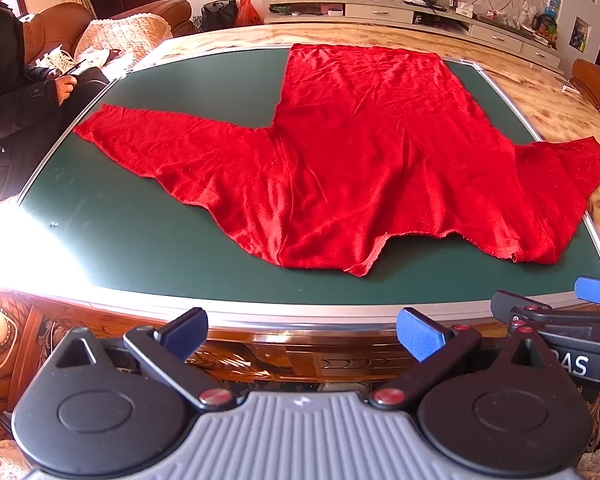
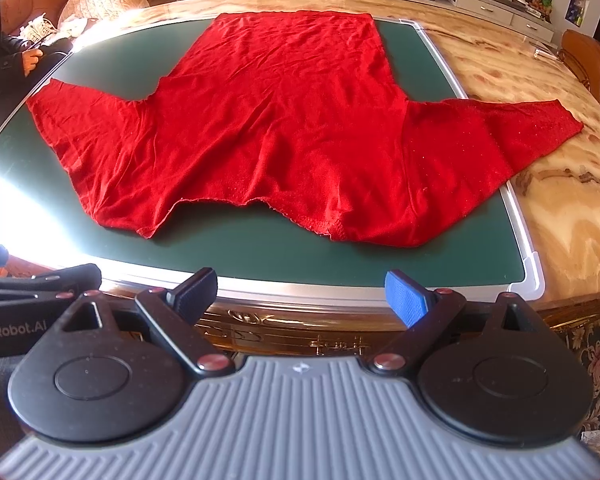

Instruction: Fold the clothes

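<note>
**Red garment spread flat on green board, both grippers held wide before it**

At far left, a seated person [image 1: 8, 92] in dark clothing, hands together near the lap, beside a brown sofa [image 1: 140, 20]. Next to this, a green board [image 1: 160, 240] with a silver frame, lying on a marble-patterned table [image 1: 540, 92].

On the board, a red garment [image 1: 360, 152], opened out flat, collar edge nearest to the cameras, hem at the far side. Left sleeve [image 1: 152, 144] stretched over the green surface toward the person; right sleeve [image 1: 560, 172] reaching past the silver frame onto the marble top. Some soft wrinkles across the body.

No container on the board. Behind the table, a long low cabinet [image 1: 400, 10] with drawers, crowded on top with bottles and small things, too small to name.

Left gripper [image 1: 302, 332] held low before the near edge of the table, fingers spread wide, nothing between them, not touching the cloth. Right gripper [image 2: 302, 296] in the same pose, just beside the left, also wide apart and empty, well short of the collar.

In the left wrist view, the right gripper visible at the right border, and a strong white glare on the left part of the board. In the right wrist view, the near right corner of the frame [image 2: 534, 276] shown complete, and a patterned carpet [image 2: 592, 356] below the table edge at right.
</note>
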### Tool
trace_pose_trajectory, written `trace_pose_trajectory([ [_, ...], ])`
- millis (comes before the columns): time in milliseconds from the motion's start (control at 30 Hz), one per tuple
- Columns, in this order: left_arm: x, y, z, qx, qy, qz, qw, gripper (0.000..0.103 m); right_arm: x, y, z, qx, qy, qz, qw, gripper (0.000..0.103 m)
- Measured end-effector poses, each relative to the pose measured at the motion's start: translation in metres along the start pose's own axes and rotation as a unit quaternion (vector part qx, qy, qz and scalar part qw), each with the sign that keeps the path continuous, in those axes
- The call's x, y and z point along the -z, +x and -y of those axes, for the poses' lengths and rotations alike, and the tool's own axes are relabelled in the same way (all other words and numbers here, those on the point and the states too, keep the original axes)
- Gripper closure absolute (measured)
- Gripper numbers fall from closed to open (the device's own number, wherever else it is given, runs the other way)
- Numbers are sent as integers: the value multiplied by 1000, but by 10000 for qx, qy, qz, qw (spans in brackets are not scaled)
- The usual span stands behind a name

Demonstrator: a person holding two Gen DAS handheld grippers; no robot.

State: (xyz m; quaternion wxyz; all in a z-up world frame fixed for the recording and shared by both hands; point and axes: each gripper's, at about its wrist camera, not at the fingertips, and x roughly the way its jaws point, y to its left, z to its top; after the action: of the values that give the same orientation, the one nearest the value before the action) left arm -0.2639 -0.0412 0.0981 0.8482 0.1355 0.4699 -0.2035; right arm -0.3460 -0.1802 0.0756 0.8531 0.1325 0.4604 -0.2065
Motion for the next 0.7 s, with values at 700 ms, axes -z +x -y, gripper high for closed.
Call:
trace_pose_trajectory([
  [700,4,-3,2,-62,-21,79,9999,0,1,-10,4,-7,50,124,9999,5],
])
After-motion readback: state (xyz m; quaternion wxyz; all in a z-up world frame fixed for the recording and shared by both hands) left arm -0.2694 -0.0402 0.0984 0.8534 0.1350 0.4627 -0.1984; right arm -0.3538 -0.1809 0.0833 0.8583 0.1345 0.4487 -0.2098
